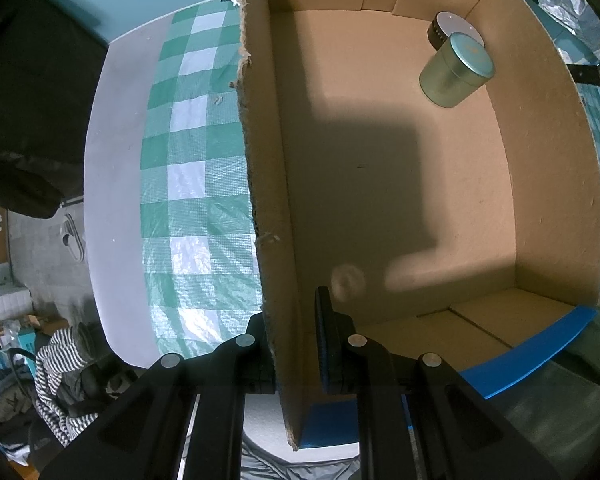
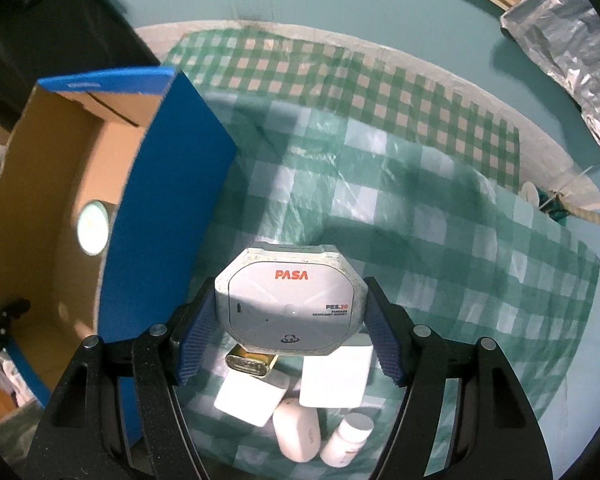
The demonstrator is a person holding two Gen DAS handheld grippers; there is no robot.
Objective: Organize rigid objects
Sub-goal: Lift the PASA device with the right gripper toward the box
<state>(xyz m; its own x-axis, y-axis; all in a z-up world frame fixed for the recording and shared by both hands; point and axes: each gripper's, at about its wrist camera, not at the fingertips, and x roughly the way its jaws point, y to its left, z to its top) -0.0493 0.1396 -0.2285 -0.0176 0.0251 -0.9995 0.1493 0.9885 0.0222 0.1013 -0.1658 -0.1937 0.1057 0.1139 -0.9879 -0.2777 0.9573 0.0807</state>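
Note:
My left gripper [image 1: 296, 344] is shut on the torn wall of the cardboard box [image 1: 268, 200], one finger inside, one outside. Inside the box a pale green round tin [image 1: 456, 70] lies beside a dark round tin with a white lid [image 1: 446, 26] in the far corner. My right gripper [image 2: 290, 328] is shut on a white octagonal tin marked PASA [image 2: 290, 306], held above the checked cloth just right of the box [image 2: 168, 184]. The green tin's lid [image 2: 93, 227] shows inside the box in the right wrist view.
Under the held tin lie a small brass tin [image 2: 250, 362], two white boxes [image 2: 334, 376], a white oval case [image 2: 296, 428] and a white bottle [image 2: 346, 438]. The green checked cloth [image 2: 440, 240] covers a round table. Crumpled foil [image 2: 564, 48] hangs at the upper right.

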